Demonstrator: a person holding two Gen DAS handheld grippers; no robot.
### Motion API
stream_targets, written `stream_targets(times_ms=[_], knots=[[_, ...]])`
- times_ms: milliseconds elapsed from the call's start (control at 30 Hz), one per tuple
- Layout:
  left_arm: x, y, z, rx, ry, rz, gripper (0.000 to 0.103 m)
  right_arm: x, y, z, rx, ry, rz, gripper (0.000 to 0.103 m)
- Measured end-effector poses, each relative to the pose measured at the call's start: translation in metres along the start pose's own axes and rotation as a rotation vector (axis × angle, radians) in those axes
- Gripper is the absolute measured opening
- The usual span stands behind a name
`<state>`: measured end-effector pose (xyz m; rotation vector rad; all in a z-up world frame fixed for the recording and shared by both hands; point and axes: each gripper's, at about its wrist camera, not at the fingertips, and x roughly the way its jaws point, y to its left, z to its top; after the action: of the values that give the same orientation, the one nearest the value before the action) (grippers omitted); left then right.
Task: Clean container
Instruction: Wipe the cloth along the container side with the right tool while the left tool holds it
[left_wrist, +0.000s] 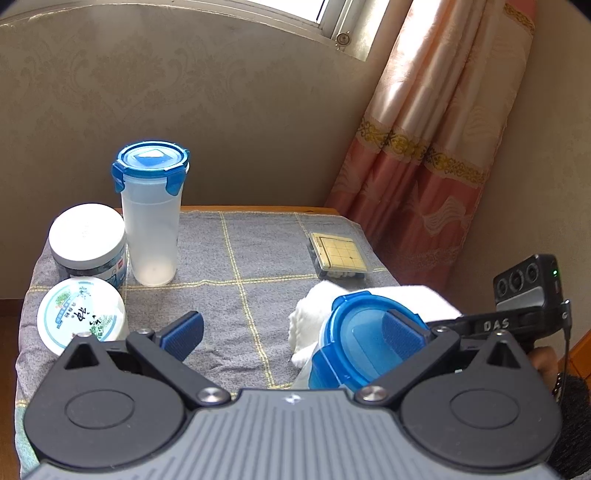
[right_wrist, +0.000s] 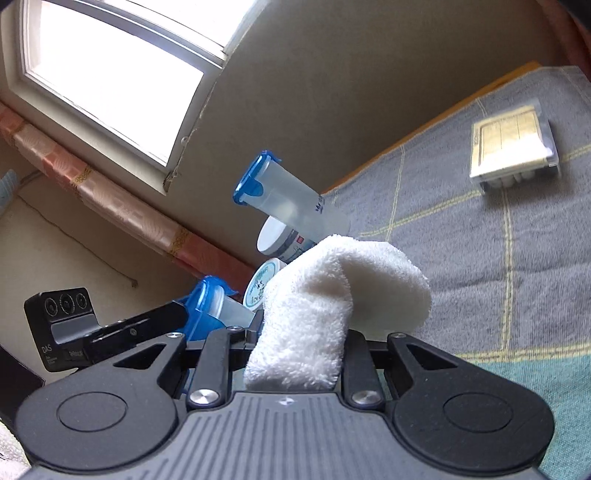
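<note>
A: While the person held a tool in each hand, where was the container?

B: The container (left_wrist: 354, 343) with the blue lid sat near the front right of the grey cloth (left_wrist: 258, 258) on the table. The left gripper (left_wrist: 295, 332) had its blue pads spread wide. The right pad lay over the blue lid, but the left pad was far from it, so it did not squeeze the container.

A: And the other tool?

B: The right gripper (right_wrist: 299, 354) was closed tight on a white towel (right_wrist: 332, 295). The towel stuck up and folded over in front of it. From the left camera, the towel lay just behind the container.

A: What else was on the cloth?

B: A tall cup (left_wrist: 151, 210) with a blue lid stood at the back left. A white-lid jar (left_wrist: 88, 243) was beside it. A round tub (left_wrist: 81, 314) with a picture lid sat in front. A flat clear box (left_wrist: 340, 256) lay at the back right, near the pink curtain (left_wrist: 443, 129).
</note>
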<state>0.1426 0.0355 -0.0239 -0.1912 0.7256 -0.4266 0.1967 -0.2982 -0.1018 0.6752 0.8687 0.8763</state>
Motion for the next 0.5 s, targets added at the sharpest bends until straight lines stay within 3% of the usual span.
stream_targets(times_ms=[267, 500], knots=[[0.0, -0.001, 0.001, 0.009, 0.002, 0.003, 0.103, 0.007, -0.018, -0.014, 0.077, 0.024, -0.027, 0.025], [0.0, 0.001, 0.0, 0.004, -0.004, -0.005, 0.103, -0.015, -0.001, -0.003, 0.051, -0.049, -0.035, 0.025]])
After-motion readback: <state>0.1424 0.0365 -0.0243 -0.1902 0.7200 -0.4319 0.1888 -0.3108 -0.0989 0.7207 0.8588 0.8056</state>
